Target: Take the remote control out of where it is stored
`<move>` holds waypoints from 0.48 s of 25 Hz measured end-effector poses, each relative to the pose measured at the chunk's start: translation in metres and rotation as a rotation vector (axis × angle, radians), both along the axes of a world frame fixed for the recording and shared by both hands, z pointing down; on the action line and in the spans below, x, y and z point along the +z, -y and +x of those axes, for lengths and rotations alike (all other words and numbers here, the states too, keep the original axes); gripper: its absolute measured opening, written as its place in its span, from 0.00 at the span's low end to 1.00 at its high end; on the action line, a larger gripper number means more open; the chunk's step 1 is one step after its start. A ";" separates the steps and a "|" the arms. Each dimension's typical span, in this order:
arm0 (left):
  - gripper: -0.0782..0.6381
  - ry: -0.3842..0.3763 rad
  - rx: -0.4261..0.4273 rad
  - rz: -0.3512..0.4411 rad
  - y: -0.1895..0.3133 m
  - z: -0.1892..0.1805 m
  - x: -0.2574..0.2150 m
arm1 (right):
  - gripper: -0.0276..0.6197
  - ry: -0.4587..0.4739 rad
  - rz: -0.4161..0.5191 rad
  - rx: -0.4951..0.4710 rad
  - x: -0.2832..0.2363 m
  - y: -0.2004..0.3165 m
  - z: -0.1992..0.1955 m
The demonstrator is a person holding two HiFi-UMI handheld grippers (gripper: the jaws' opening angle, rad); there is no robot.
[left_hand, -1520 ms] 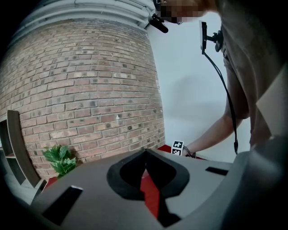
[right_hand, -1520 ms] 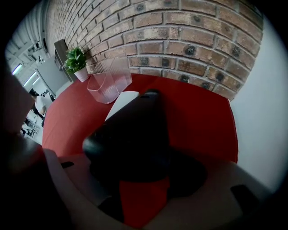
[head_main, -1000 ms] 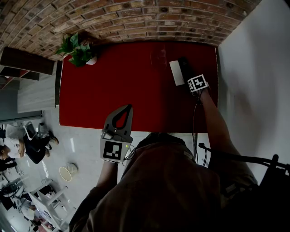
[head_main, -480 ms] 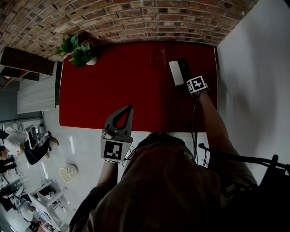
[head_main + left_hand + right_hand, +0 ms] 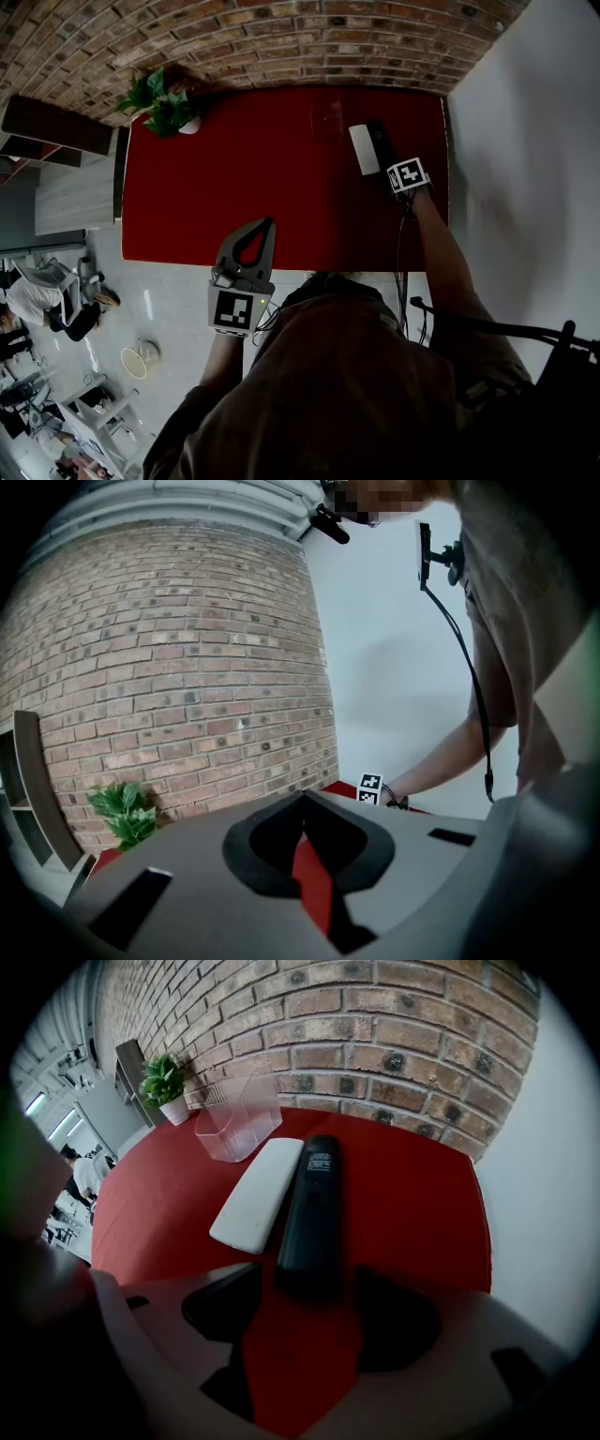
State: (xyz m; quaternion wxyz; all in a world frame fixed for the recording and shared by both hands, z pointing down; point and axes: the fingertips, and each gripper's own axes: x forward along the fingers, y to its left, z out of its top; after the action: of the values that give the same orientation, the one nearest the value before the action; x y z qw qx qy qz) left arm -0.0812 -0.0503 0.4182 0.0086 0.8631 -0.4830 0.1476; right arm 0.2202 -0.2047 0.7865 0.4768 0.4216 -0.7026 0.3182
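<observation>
The right gripper view is showing what the head view is hiding beneath the marker cube. The right gripper (image 5: 309, 1286) is standing wide open, its jaws having just been opening. The near end of the black remote control (image 5: 311, 1208) is lying between them ungripped, flat on the red table (image 5: 412, 1194). The left gripper view is showing only the left gripper (image 5: 302, 799), closed and empty. Count: two remotes, the black one and a white remote (image 5: 256, 1194) lying alongside it; one clear holder (image 5: 239, 1115) standing behind them; one plant (image 5: 164, 1080).
</observation>
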 end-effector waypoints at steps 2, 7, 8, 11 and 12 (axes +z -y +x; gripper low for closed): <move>0.12 -0.002 -0.001 0.003 -0.001 -0.001 0.001 | 0.50 -0.007 0.013 0.001 -0.003 0.001 0.000; 0.12 0.010 -0.003 -0.025 -0.004 -0.008 0.007 | 0.50 -0.020 0.096 0.017 -0.030 0.013 0.001; 0.12 0.012 0.000 -0.023 -0.004 -0.008 0.007 | 0.50 0.004 0.122 0.017 -0.037 0.017 -0.004; 0.12 -0.003 0.013 0.005 -0.002 -0.005 -0.002 | 0.50 0.071 0.242 0.032 -0.068 0.030 -0.014; 0.12 -0.010 0.017 0.014 -0.002 -0.003 -0.005 | 0.50 0.105 0.293 0.038 -0.081 0.035 -0.018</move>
State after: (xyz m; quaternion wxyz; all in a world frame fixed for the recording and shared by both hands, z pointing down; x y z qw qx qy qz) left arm -0.0844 -0.0486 0.4137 0.0038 0.8679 -0.4765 0.1401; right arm 0.2025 -0.2394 0.7052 0.3666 0.4828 -0.7573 0.2430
